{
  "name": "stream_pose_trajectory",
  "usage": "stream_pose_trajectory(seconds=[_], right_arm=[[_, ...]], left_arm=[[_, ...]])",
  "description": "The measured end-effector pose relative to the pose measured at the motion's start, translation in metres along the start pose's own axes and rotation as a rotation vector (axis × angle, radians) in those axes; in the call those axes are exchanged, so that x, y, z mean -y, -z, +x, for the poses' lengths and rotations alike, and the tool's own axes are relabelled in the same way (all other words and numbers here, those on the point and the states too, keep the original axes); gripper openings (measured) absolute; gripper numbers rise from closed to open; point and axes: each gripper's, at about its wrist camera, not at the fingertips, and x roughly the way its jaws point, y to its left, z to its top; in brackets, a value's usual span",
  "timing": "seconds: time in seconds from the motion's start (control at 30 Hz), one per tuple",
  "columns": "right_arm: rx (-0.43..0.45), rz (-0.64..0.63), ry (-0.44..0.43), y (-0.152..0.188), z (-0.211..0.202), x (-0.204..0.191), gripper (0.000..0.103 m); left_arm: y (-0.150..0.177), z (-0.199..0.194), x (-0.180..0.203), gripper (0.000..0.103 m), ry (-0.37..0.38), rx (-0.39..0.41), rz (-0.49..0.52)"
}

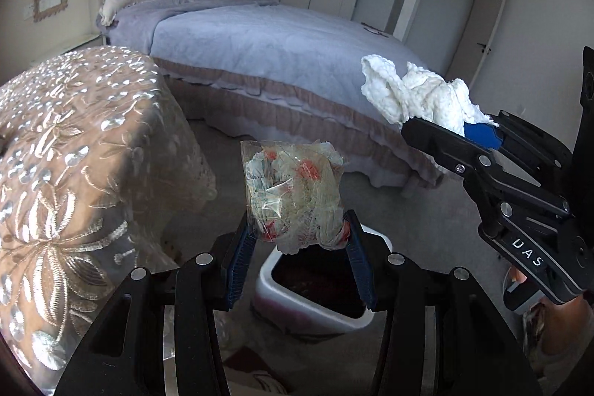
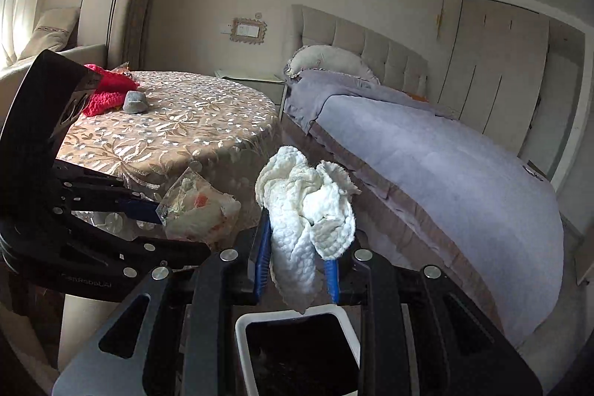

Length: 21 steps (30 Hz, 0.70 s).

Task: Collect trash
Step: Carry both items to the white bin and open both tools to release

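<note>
My left gripper [image 1: 297,232] is shut on a crumpled clear plastic wrapper with red and white print [image 1: 293,192], held above the white trash bin [image 1: 319,321] on the floor. My right gripper [image 2: 299,247] is shut on a wad of white paper towel [image 2: 308,206], which hangs just over the same bin [image 2: 245,321]. In the left wrist view the right gripper [image 1: 479,132] comes in from the right with the towel [image 1: 415,91]. In the right wrist view the left gripper [image 2: 156,210] reaches in from the left with the wrapper [image 2: 200,210].
A round table with a floral embroidered cloth [image 2: 178,121] stands at the left, with a red knitted item [image 2: 107,88] and a grey lump [image 2: 135,101] on it. A bed with a lilac cover [image 1: 278,51] lies behind the bin. Grey carpet covers the floor.
</note>
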Motion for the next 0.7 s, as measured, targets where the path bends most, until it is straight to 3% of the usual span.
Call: stream_pose_trajectory(seconds=[0.37,0.7], right_arm=[[-0.06,0.063,0.005,0.057,0.033,0.038,0.026],[-0.14,0.098,0.019,0.096,0.059,0.069,0.026]], left_arm=[[-0.002,0.065,0.031,0.047,0.049,-0.1,0.111],[0.008,0.137,0.057,0.047,0.146,-0.217,0.173]])
